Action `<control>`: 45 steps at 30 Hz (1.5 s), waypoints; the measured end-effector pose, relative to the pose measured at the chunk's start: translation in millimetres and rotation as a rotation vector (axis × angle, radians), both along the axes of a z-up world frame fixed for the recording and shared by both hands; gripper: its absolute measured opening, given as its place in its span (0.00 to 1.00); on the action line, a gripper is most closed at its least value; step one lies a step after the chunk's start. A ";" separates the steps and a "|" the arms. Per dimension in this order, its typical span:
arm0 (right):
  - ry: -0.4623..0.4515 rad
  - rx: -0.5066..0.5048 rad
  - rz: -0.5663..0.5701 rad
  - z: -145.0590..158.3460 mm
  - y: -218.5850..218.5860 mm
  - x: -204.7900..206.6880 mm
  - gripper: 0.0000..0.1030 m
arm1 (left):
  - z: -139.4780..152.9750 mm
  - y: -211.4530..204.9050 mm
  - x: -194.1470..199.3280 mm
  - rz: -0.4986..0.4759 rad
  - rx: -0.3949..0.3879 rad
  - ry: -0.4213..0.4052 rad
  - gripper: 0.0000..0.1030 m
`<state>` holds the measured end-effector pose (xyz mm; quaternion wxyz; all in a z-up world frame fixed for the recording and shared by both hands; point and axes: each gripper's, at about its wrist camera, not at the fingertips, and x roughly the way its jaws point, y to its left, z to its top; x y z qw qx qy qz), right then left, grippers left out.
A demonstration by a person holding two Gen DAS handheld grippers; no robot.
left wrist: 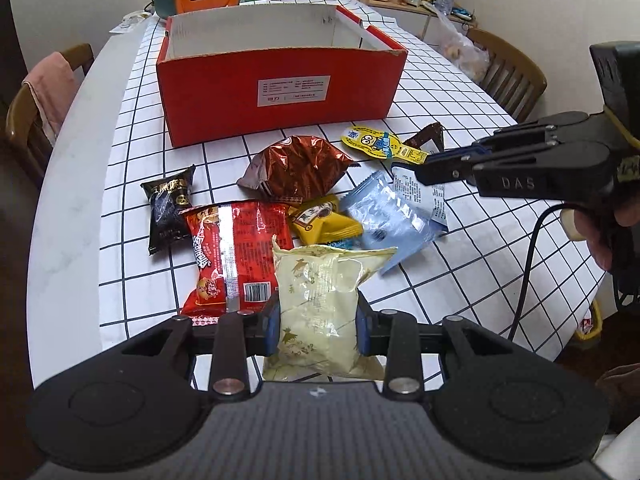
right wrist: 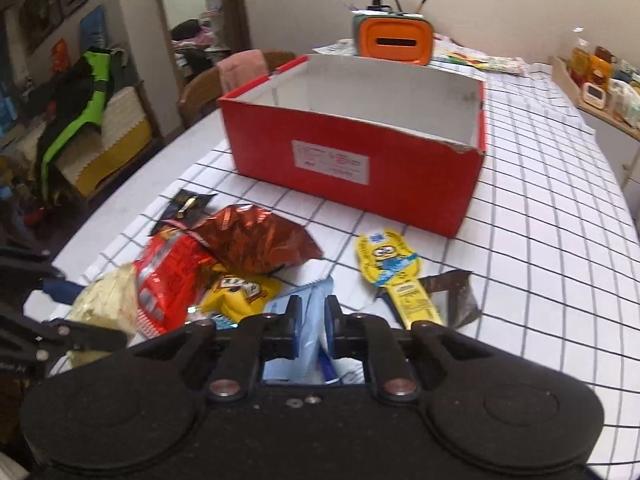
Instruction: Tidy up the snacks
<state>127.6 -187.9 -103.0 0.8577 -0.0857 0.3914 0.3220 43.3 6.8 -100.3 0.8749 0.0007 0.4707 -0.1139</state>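
**Barely begun: two packets gripped, box not yet filled**

Nearest the left camera, the left tongs (left wrist: 318,322) are clamped on a cream packet (left wrist: 320,300), both pads pressed into its sides, so it is held up over the near edge of the tabletop (left wrist: 72,184). The right tongs (right wrist: 313,330) are clenched tight on the thin edge of a pale blue packet (left wrist: 386,220), which shows between the pads in the right view; from the left view the same tongs reach in from the right edge over the pile.

Just beyond, the rest of the snacks lie loose on the checked cloth: a red packet (left wrist: 236,256) touching the cream one, a small black packet (left wrist: 170,210) toward the left edge, a yellow packet (left wrist: 324,222) in the middle, a brown foil bag (left wrist: 298,168) behind it, and a yellow cartoon pouch (right wrist: 394,268) overlapping a dark wrapper (right wrist: 456,296) on the right.

Farther back stands the red box (left wrist: 280,92), open at the top. What shows of its inside is bare white wall; its floor is hidden, so I cannot tell whether anything is in it.

By my reading, two packets are in hand and six wait on the tabletop.
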 end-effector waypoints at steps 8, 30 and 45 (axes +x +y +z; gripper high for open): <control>0.013 -0.076 0.013 -23.2 18.9 -1.1 0.11 | -1.9 3.6 -2.1 0.008 0.004 0.009 0.33; 0.022 -0.088 -0.111 -35.0 37.8 -3.6 0.73 | -1.1 21.7 -8.6 0.039 -0.006 0.008 0.33; -0.161 -0.327 -0.057 -57.7 75.5 -9.4 0.90 | -3.8 30.4 -15.0 0.051 -0.013 0.015 0.33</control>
